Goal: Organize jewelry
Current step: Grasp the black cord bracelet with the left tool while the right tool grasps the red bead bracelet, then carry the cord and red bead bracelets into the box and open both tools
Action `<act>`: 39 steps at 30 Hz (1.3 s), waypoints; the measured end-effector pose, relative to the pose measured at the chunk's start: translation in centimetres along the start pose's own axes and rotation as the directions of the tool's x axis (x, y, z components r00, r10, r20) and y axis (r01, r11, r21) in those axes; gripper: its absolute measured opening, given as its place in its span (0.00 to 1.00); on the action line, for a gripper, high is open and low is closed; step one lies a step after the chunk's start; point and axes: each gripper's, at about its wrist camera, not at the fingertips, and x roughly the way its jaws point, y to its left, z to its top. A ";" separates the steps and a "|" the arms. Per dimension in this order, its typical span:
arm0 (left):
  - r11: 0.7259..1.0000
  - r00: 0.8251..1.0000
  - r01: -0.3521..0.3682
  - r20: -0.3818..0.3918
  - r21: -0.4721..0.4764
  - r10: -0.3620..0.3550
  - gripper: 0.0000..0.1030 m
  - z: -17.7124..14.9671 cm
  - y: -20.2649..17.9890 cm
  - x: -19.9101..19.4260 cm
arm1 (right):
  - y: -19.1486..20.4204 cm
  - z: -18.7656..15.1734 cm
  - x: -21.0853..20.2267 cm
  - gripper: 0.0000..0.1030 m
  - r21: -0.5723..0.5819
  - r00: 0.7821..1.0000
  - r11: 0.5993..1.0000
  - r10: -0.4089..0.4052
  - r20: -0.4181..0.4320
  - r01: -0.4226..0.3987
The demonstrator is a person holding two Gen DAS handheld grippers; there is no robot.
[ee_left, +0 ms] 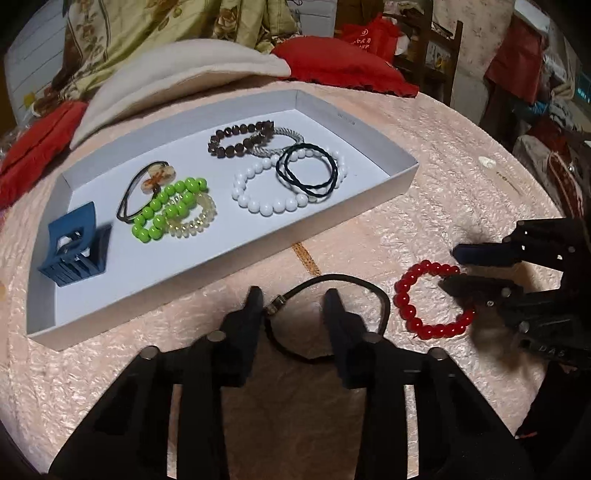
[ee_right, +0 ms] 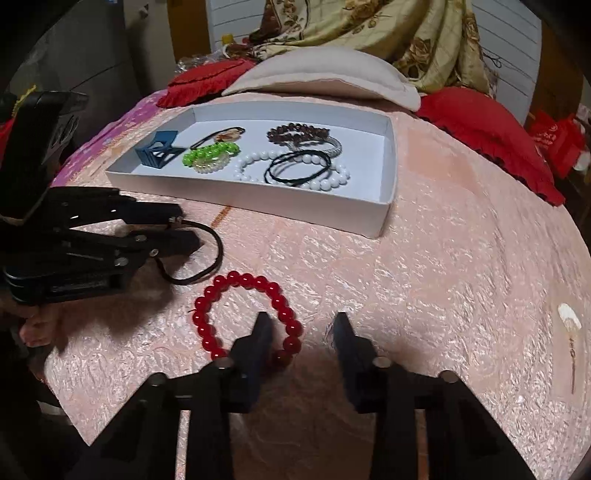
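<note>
Red bead bracelet (ee_right: 246, 316), white tray (ee_left: 391, 177), pink textured cover (ee_right: 443, 280), floral quilt (ee_right: 388, 33)

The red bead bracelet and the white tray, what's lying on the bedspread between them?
Nothing. In the right wrist view, only bare pink bedspread separates the red bead bracelet from the white tray.

- The left wrist view looks forward along the left gripper (ee_left: 293, 299), low and close over the pink bedspread (ee_left: 424, 192), with the white tray (ee_left: 402, 181) near at 11 o'clock.
- The right wrist view rides the right gripper (ee_right: 301, 323), equally low, the tray further off at 12 o'clock.
- Both share the tray, the red bead bracelet (ee_right: 245, 314) and the black hair tie (ee_left: 328, 314); each sees the other gripper.
</note>
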 end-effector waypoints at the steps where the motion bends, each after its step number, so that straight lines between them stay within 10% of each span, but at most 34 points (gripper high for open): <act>1: 1.000 1.000 0.002 0.000 -0.004 -0.002 0.23 0.0 0.1 -0.1 | 0.1 0.0 0.0 0.22 -0.004 1.000 1.000 0.004 0.000 -0.004; 6: 1.000 1.000 -0.008 -0.003 -0.025 0.008 0.07 -0.2 0.5 -0.2 | 0.1 0.0 0.0 0.09 0.007 1.000 1.000 0.026 -0.003 -0.026; 25: 0.998 1.000 -0.014 -0.004 -0.059 0.014 0.04 -0.1 0.3 -0.2 | 0.7 0.1 0.0 0.08 -0.017 1.000 1.000 -0.006 -0.014 0.006; 39: 0.987 0.995 0.033 0.097 -0.160 -0.018 0.04 -1.3 1.2 -6.3 | 0.5 0.7 -5.1 0.08 0.112 0.983 0.987 0.099 0.155 -0.117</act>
